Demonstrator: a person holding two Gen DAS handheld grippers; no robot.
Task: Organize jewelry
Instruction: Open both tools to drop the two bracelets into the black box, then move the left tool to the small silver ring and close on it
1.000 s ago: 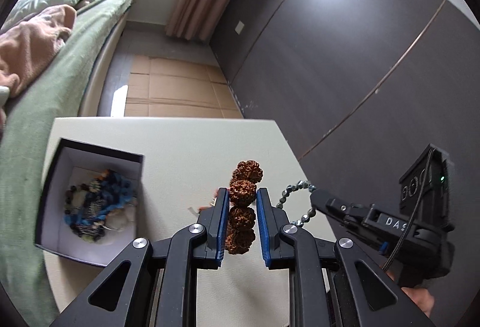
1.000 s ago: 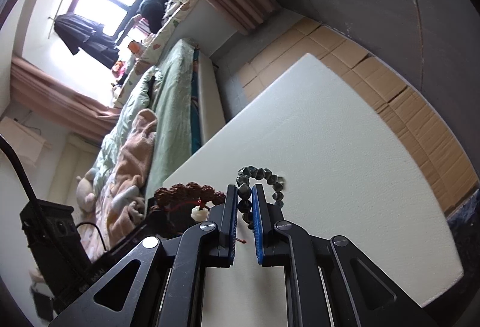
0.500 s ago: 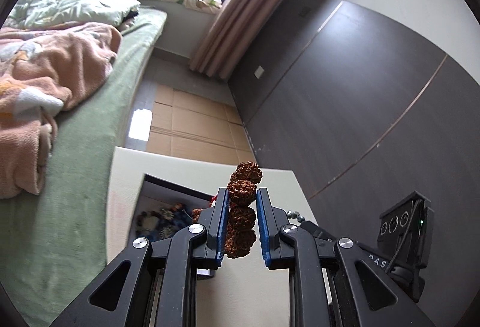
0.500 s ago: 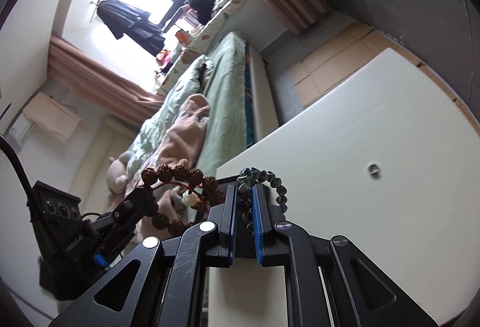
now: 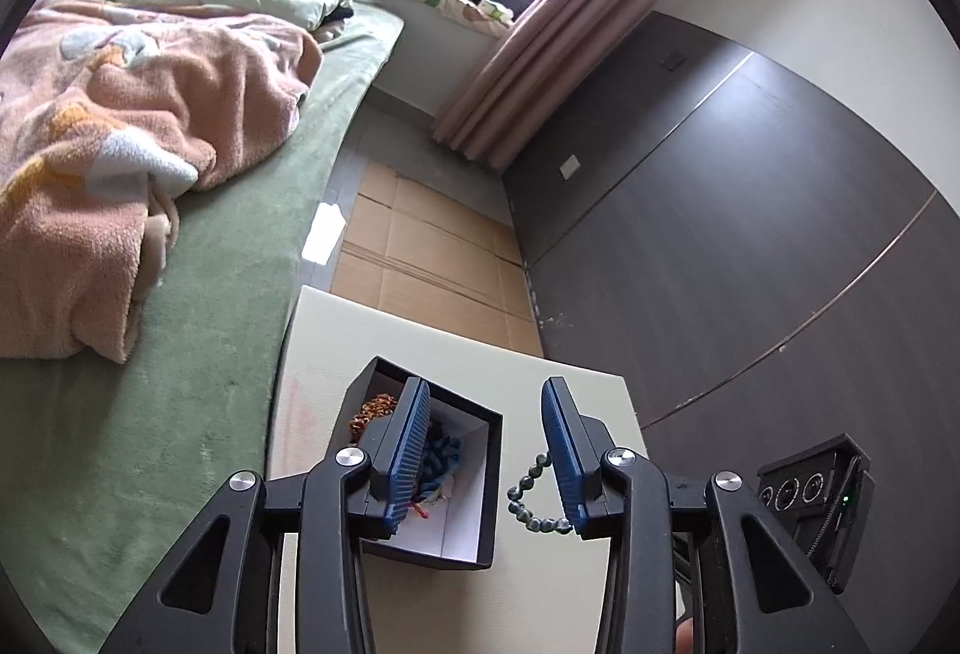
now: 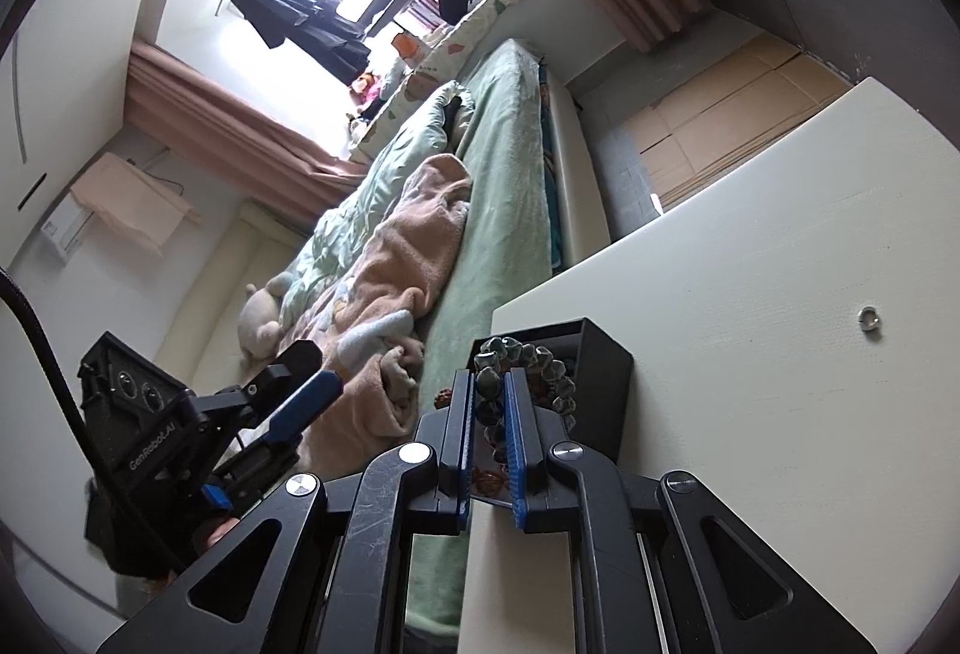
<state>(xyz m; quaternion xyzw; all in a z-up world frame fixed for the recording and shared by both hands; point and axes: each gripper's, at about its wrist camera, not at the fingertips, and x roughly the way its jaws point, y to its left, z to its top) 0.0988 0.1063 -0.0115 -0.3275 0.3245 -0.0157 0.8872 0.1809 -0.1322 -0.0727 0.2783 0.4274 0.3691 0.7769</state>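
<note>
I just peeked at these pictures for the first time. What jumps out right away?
The right gripper pinches a string of dark green beads just in front of the black box on the pale table. The left gripper, jaws opening and empty, hangs over that box of tangled jewelry. Beside the table lies a green bed with a peach blanket.

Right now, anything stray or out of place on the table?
Yes: a small silver ring lies alone on the bare white table, well apart from the black box holding the other jewelry. The right tool grips a dark bead bracelet over the box.
</note>
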